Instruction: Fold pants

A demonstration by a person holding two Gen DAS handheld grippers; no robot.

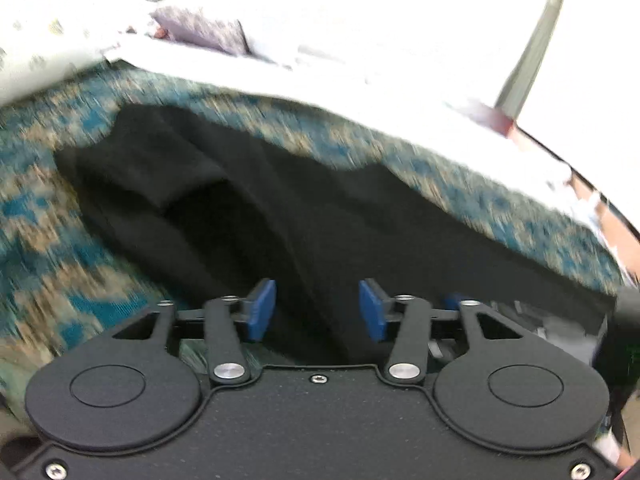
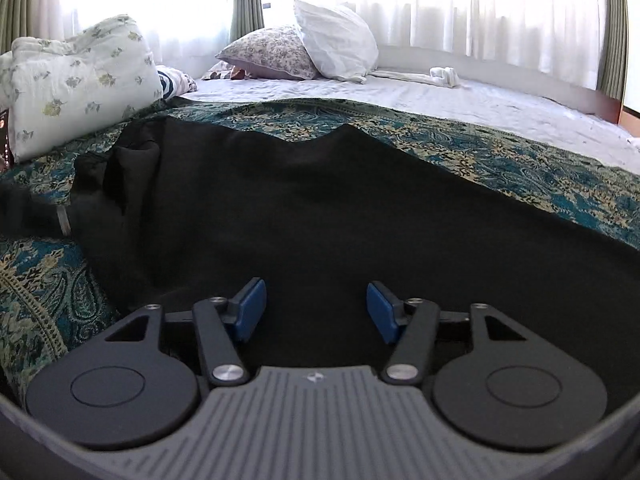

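Black pants (image 1: 248,200) lie spread on a teal and beige patterned bedspread (image 1: 48,208). In the left wrist view, which is motion-blurred, my left gripper (image 1: 318,308) is open with its blue pads either side of a raised black fold of the pants, not closed on it. In the right wrist view the pants (image 2: 320,208) fill the middle, rumpled at the left end. My right gripper (image 2: 316,310) is open just above the black fabric, holding nothing.
The patterned bedspread (image 2: 520,160) lies over a white bed sheet (image 2: 440,96). A floral folded quilt (image 2: 76,80) sits at the left, pillows (image 2: 304,48) at the head. Curtained windows are behind. The other gripper's dark body (image 1: 624,320) shows at the right edge.
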